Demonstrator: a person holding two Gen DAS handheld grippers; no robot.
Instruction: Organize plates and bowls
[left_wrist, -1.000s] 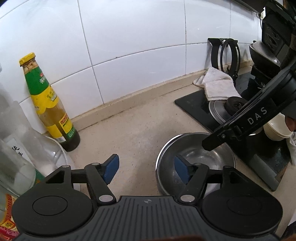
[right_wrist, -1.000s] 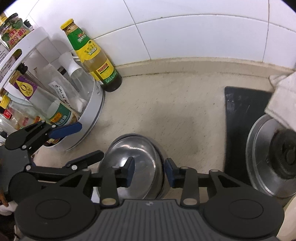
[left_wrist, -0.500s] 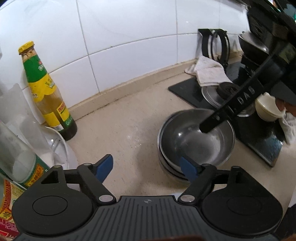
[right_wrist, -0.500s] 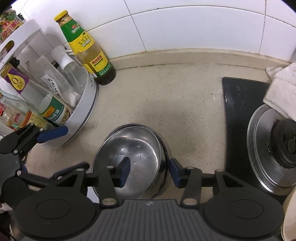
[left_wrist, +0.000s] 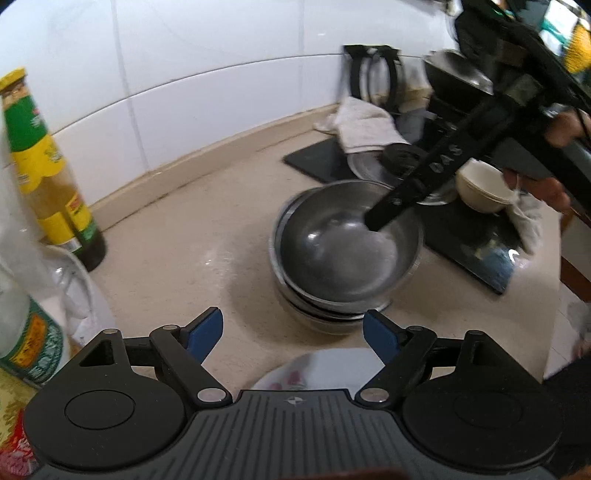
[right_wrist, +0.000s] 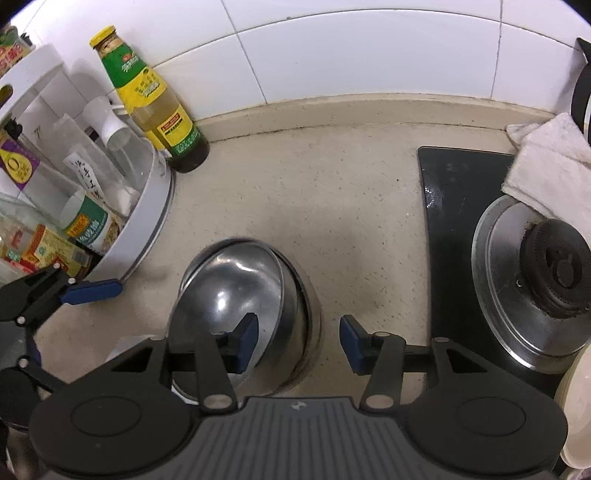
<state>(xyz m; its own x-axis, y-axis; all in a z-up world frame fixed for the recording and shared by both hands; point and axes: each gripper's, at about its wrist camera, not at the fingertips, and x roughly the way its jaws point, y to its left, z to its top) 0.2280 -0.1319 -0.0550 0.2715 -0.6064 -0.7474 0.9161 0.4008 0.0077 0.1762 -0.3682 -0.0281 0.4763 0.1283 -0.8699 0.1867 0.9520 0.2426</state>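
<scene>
Judging progress, I count the steel bowls (right_wrist: 240, 295) as nested on the counter (right_wrist: 332, 192). My right gripper (right_wrist: 298, 341) is parted around their 3 o'clock rim, holding nothing; my left gripper (left_wrist: 293, 334) hangs wide, empty. Left: a white plate (left_wrist: 325, 369) at 6 o'clock, a cream bowl (left_wrist: 480, 184) at 2.

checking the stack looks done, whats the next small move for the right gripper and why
Probably lift the right gripper straight up and clear. It is open, one finger inside the top steel bowl and one outside its rim, gripping nothing. The bowl already sits nested in the stack, slightly off-centre. The left gripper is open too, hanging back over a white plate.
</scene>
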